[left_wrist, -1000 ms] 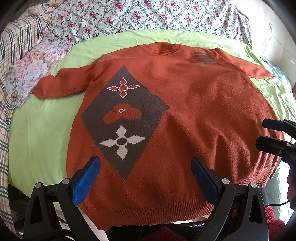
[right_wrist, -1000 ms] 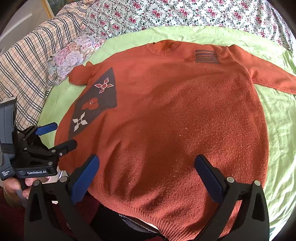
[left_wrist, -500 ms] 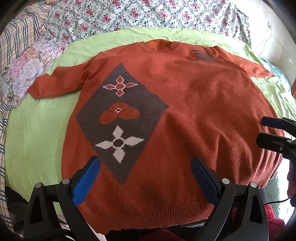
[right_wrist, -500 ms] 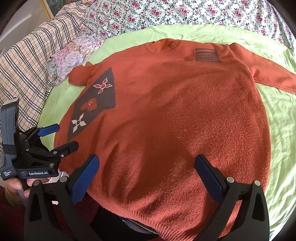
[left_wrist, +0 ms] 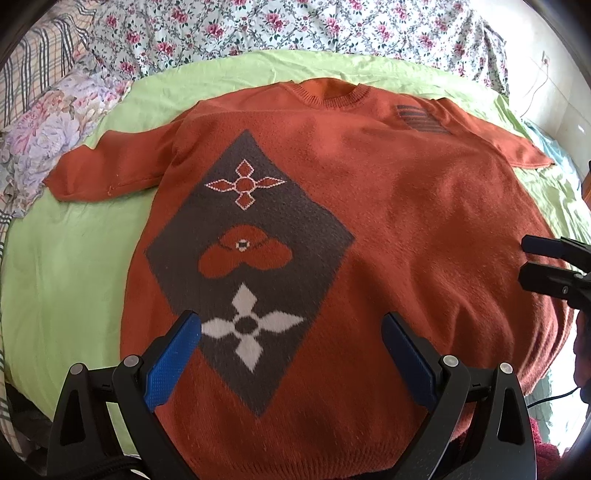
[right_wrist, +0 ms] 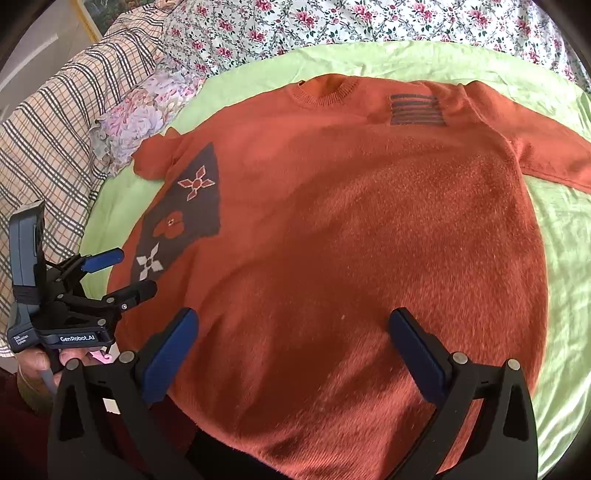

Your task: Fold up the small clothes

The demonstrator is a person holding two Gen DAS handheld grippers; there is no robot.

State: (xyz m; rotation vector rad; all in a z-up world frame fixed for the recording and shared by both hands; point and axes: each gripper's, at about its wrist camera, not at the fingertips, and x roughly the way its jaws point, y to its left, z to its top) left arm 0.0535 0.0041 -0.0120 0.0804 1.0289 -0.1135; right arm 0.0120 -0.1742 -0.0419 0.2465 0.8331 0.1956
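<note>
An orange knitted sweater [left_wrist: 406, 229] lies flat, front up, on a light green sheet [left_wrist: 74, 266], both sleeves spread out. It has a dark diamond patch with flower shapes [left_wrist: 247, 254] and a striped patch [right_wrist: 417, 110] near one shoulder. My left gripper [left_wrist: 291, 332] is open and empty above the lower left of the sweater; it also shows in the right wrist view [right_wrist: 122, 275]. My right gripper [right_wrist: 293, 328] is open and empty above the sweater's lower middle; it also shows at the right edge of the left wrist view [left_wrist: 532, 258].
The sweater [right_wrist: 369, 240] lies on the green sheet [right_wrist: 565, 258] over a bed. A floral cover [left_wrist: 295, 26] lies at the far side. A flowered pillow [right_wrist: 136, 114] and a checked blanket [right_wrist: 48, 140] lie to the left.
The left gripper has moved forward over the sweater; the diamond patch looks larger and closer. The right gripper has barely moved. Both stay open.
</note>
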